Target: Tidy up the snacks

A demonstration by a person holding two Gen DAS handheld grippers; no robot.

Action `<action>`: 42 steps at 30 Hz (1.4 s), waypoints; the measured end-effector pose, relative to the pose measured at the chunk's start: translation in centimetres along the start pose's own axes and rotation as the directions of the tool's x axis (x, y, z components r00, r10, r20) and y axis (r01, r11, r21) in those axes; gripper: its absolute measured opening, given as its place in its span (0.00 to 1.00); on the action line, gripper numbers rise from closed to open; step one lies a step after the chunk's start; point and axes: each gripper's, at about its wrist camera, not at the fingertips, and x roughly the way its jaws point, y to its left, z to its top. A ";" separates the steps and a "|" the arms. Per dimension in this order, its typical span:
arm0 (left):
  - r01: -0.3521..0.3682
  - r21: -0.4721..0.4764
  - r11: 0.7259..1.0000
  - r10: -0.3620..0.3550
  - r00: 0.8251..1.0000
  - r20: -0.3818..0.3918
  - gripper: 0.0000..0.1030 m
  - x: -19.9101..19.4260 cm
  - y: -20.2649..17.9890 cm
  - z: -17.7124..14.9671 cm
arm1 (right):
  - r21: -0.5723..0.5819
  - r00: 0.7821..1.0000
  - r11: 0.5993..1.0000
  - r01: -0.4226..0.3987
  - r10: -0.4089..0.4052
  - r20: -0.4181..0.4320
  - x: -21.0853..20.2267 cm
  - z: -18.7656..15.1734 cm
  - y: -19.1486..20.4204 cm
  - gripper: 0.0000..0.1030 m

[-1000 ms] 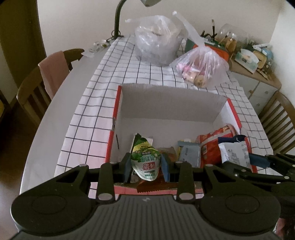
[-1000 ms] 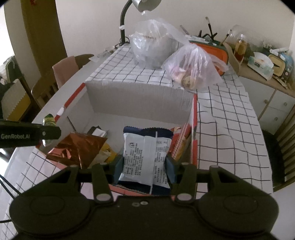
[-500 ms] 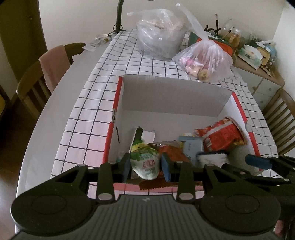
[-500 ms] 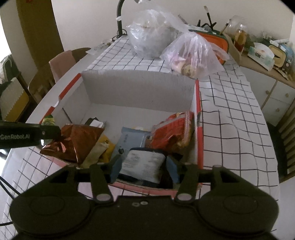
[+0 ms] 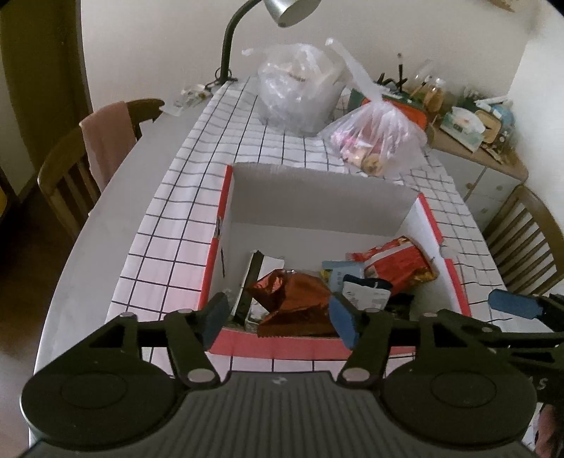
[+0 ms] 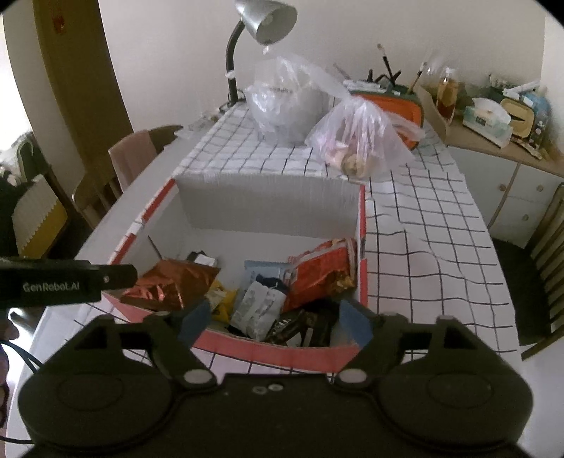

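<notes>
Snacks (image 5: 296, 299) in box (image 5: 317, 197) — beyond tongs (image 5: 278, 317)

We see dim, soft daylight, no hard shadows. Desk lamp (image 6: 269, 21) looks unlit. Pale wall reads brightest; chairs and floor fall dark. Strong fisheye bending and black corner vignetting. Slightly soft, noisy; mild sheen on plastic bags (image 5: 375, 141).

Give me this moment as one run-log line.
left gripper: jaws opening, nothing held | right gripper: jaws opening, nothing held | box: snack packs inside | white packet: lying in box
</notes>
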 end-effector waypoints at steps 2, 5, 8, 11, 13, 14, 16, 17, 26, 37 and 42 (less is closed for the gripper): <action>0.006 0.009 1.000 -0.006 1.000 0.010 0.65 -0.8 -0.1 -0.1 | 0.005 1.000 1.000 -0.002 0.002 0.013 -0.9 0.1 0.0 0.82; 0.016 0.020 1.000 -0.017 0.999 0.031 0.66 -2.2 -0.3 -0.2 | 0.003 0.999 1.000 -0.011 0.011 0.040 -2.3 0.1 0.0 0.86; 0.025 0.029 0.999 -0.026 0.998 0.049 0.68 -3.4 -0.2 -0.4 | -0.004 0.998 1.000 -0.007 0.007 0.061 -3.6 0.1 0.0 0.96; 0.034 0.030 0.999 -0.036 0.997 0.064 0.71 -4.6 0.0 -0.6 | -0.007 0.995 1.000 -0.019 0.020 0.095 -5.0 -0.1 -0.3 0.99; 0.036 0.030 0.999 -0.038 0.997 0.071 0.73 -5.3 0.1 -0.7 | -0.001 0.995 1.000 -0.031 0.031 0.099 -5.8 -0.1 -0.5 0.99; 0.038 0.032 0.999 -0.040 0.996 0.076 0.73 -5.6 0.1 -0.9 | -0.001 0.994 0.999 -0.033 0.033 0.102 -6.2 -0.1 -0.6 1.00; 0.036 0.038 0.999 -0.039 0.995 0.087 0.74 -6.3 0.2 -1.1 | -0.006 0.993 1.000 -0.030 0.031 0.112 -7.0 -0.3 -0.5 1.00; 0.039 0.039 0.999 -0.042 0.995 0.091 0.75 -6.6 0.2 -1.2 | -0.007 0.993 1.000 -0.030 0.030 0.117 -7.4 -0.4 -0.5 1.00; 0.041 0.075 0.996 -0.050 0.991 0.122 0.83 -9.2 -0.3 -2.7 | 0.042 0.991 0.999 -0.027 0.022 0.129 -9.3 -1.7 -0.6 1.00; 0.045 0.102 0.994 -0.057 0.991 0.117 0.95 -11.0 -0.9 -4.6 | 0.065 0.990 0.997 -0.044 0.035 0.134 -10.7 -3.3 0.0 1.00; 0.032 0.105 0.994 -0.046 0.990 0.134 0.95 -11.8 -0.9 -5.1 | 0.062 0.990 0.997 -0.053 0.044 0.132 -11.2 -3.8 0.3 1.00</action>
